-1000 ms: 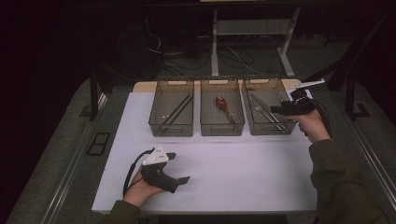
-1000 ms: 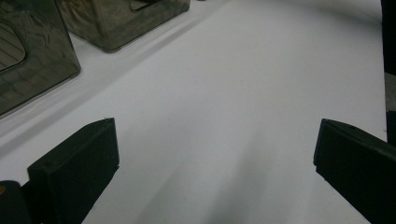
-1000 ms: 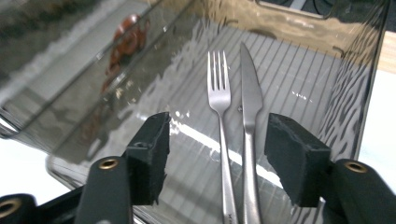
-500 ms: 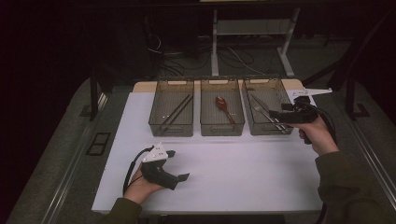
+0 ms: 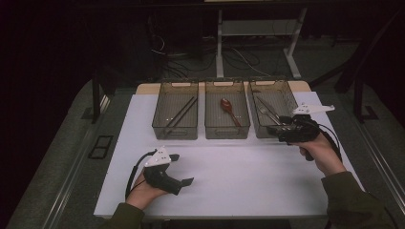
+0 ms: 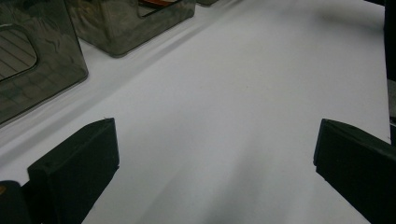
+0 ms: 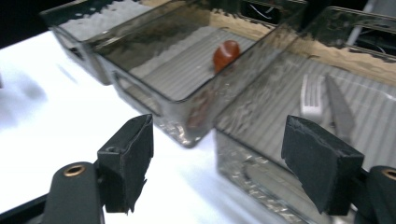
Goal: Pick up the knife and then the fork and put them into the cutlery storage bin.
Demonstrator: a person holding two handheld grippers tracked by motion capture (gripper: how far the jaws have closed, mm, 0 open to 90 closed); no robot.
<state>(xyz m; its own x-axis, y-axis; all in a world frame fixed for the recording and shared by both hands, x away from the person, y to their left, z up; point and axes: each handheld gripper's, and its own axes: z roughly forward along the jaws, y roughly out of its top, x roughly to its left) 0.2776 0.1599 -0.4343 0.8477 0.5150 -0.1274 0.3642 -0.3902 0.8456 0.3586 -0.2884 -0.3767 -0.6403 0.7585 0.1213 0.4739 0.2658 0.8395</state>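
Observation:
Three smoky clear bins stand in a row at the back of the white table [image 5: 239, 176]. The left bin [image 5: 160, 125] holds dark chopsticks [image 5: 180, 112]. A red spoon [image 5: 229, 109] [image 7: 226, 53] lies in the middle bin [image 5: 209, 129] [image 7: 154, 88]. The right bin [image 5: 256, 130] [image 7: 261, 121] holds a fork [image 7: 310, 95] and a knife [image 7: 341, 109]. My right gripper [image 5: 280, 125] [image 7: 217, 154] is open at the right bin's front wall, with nothing between its jaws. My left gripper [image 5: 181, 169] [image 6: 215, 158] rests open and empty low over the table's near left part.
The table's near edge runs just behind my left hand [image 5: 143, 191]. A wooden board [image 5: 143, 88] shows under the bins at the back. Dark floor, cables and a desk frame [image 5: 219, 43] lie beyond the table.
My right gripper has drawn back from above the right bin toward the near side, down to its front wall. The left gripper has hardly moved.

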